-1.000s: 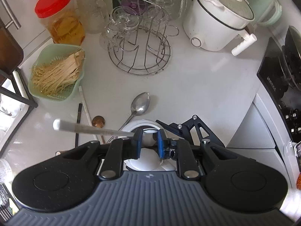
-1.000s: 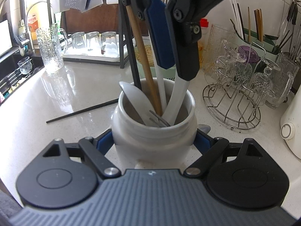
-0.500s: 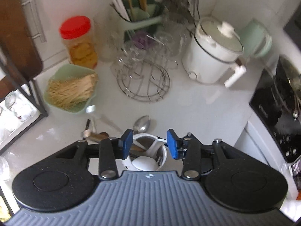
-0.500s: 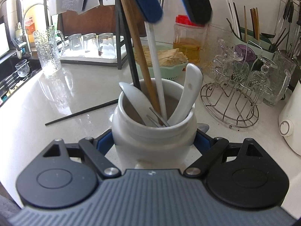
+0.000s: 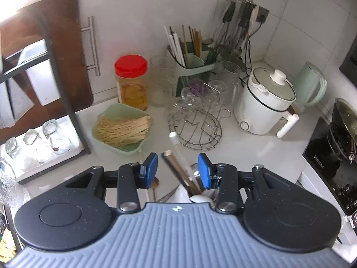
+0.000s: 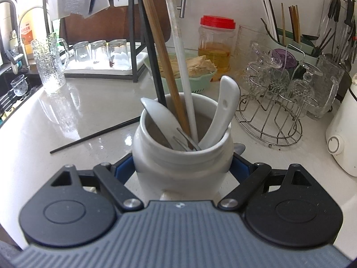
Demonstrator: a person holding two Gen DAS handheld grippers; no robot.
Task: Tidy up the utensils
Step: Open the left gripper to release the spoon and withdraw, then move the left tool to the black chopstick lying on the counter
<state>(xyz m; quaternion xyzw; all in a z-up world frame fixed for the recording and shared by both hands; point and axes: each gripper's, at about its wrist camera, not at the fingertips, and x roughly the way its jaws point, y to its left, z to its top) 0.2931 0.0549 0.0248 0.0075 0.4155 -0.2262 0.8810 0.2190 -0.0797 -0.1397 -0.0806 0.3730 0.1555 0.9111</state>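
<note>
Jar: white jar (image 6: 181, 156) stands upright on the desk (image 6: 67, 120), mouth up.
Contents: wooden chopsticks (image 6: 162, 51) and a white chopstick (image 6: 180, 51) stand steeply, tops leaning up and left; white spoon (image 6: 223, 109) leans right, handle up; a grey spoon (image 6: 160, 116) and a fork (image 6: 187, 140) lean left.
Right hand-held gripper (image 6: 181, 169): clenched on the jar's sides, blue pads touching it.
Left hand-held gripper (image 5: 177, 169): released, empty, above the jar; the chopstick tops (image 5: 176, 156) show between its parted pads, untouched.
Loose: black chopstick (image 6: 93, 135) lies flat left of the jar; metal spoon (image 6: 239, 148) just behind it.
Around: noodle bowl (image 5: 122, 129), red-lidded jar (image 5: 132, 81), wire rack (image 5: 196, 125), cooker (image 5: 265, 102).
</note>
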